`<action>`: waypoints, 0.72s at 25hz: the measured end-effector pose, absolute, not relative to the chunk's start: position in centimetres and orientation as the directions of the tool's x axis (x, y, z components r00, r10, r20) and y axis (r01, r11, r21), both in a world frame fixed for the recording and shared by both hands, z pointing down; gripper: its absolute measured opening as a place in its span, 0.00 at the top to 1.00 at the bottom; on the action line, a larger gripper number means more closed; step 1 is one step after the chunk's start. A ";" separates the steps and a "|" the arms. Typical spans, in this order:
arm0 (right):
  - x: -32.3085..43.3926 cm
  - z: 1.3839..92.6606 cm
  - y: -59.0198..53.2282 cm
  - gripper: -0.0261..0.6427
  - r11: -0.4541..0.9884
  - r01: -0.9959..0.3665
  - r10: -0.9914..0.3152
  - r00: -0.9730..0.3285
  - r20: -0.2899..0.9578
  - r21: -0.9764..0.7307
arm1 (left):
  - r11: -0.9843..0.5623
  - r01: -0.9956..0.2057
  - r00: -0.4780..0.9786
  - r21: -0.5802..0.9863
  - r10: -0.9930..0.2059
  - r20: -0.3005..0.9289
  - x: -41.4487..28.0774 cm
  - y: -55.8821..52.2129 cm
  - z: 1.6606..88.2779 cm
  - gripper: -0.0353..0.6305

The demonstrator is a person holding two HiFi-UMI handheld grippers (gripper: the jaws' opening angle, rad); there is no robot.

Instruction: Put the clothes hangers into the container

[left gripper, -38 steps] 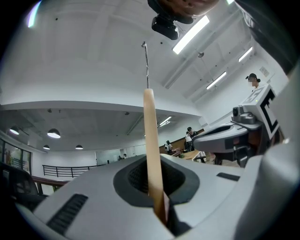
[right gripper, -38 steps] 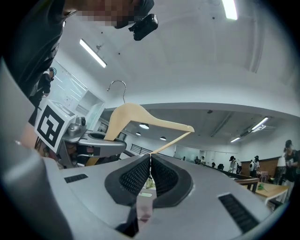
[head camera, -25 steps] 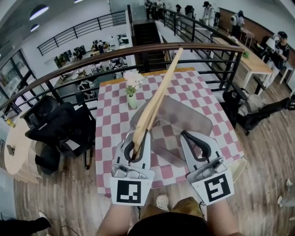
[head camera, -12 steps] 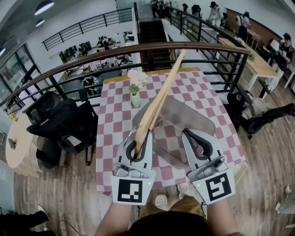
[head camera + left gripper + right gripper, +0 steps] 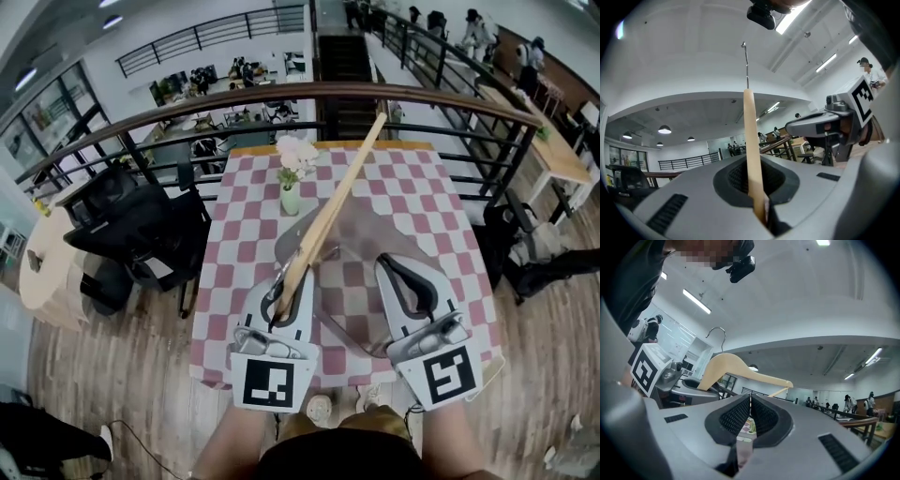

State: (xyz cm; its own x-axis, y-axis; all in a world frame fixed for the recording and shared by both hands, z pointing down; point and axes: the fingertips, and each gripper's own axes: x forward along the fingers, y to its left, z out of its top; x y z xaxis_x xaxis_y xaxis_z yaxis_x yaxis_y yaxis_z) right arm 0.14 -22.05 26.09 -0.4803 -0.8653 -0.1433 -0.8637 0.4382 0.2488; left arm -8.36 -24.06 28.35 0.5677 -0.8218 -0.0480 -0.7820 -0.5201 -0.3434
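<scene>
One pale wooden clothes hanger (image 5: 330, 214) is clamped in the left gripper (image 5: 289, 281); the right gripper (image 5: 410, 281) is closed, empty. Its long overhang could pivot in the jaws, missing the translucent grey container (image 5: 384, 234) mid-frame.

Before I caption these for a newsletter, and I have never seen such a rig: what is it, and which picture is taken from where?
There is no robot. A person holds a two-jaw tool in each hand. One picture comes from a camera on the person's head, looking down. The other two come from cameras riding on the tools, looking along their jaws. The left gripper is shut on a wooden clothes hanger, which points up and away. The right gripper is shut and empty. Below is a table with a pink-checked cloth, bearing a see-through container and a small vase of flowers.
</scene>
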 end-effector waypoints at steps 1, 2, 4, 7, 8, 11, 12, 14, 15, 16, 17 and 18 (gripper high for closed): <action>0.5 26.0 -22.5 0.91 0.445 -0.861 -0.861 -0.487 -0.147 0.244 | -0.517 -0.783 0.560 -0.346 -0.828 -0.030 -8.2 -24.4 28.7 0.93; 0.7 26.0 -22.9 0.91 0.454 -0.857 -0.855 -0.495 -0.151 0.243 | -0.512 -0.785 0.550 -0.349 -0.835 -0.014 -8.1 -24.7 29.1 0.94; 1.0 25.9 -23.7 0.91 0.472 -0.848 -0.844 -0.514 -0.155 0.242 | -0.502 -0.790 0.530 -0.352 -0.848 0.017 -8.0 -25.3 29.7 0.93; 1.5 25.9 -24.6 0.91 0.490 -0.839 -0.834 -0.530 -0.154 0.234 | -0.492 -0.797 0.507 -0.351 -0.860 0.055 -7.6 -26.1 30.3 0.93; 1.7 26.0 -24.9 0.91 0.495 -0.838 -0.832 -0.534 -0.153 0.232 | -0.489 -0.798 0.500 -0.352 -0.863 0.066 -7.4 -26.2 30.4 0.93; 2.0 26.1 -25.6 0.91 0.507 -0.831 -0.825 -0.545 -0.151 0.228 | -0.490 -0.801 0.489 -0.345 -0.867 0.095 -6.9 -26.5 31.2 0.93; 2.1 26.1 -25.7 0.91 0.511 -0.828 -0.822 -0.549 -0.152 0.229 | -0.492 -0.800 0.489 -0.344 -0.866 0.103 -6.7 -26.6 31.4 0.93; 2.0 26.1 -26.1 0.91 0.518 -0.824 -0.817 -0.556 -0.154 0.230 | -0.498 -0.799 0.485 -0.337 -0.865 0.129 -6.5 -26.7 32.0 0.93; 2.0 26.1 -26.2 0.91 0.521 -0.822 -0.814 -0.559 -0.154 0.229 | -0.500 -0.800 0.480 -0.333 -0.865 0.145 -6.5 -26.8 32.4 0.93; 2.0 26.1 -26.4 0.91 0.524 -0.820 -0.813 -0.562 -0.154 0.228 | -0.500 -0.800 0.475 -0.331 -0.865 0.160 -6.5 -26.9 32.7 0.93; 2.0 26.1 -26.6 0.91 0.527 -0.819 -0.811 -0.565 -0.154 0.229 | -0.501 -0.801 0.470 -0.329 -0.866 0.173 -6.4 -27.0 33.0 0.93; 2.0 26.1 -26.7 0.91 0.529 -0.817 -0.809 -0.567 -0.155 0.229 | -0.500 -0.801 0.466 -0.329 -0.866 0.183 -6.5 -27.1 33.3 0.93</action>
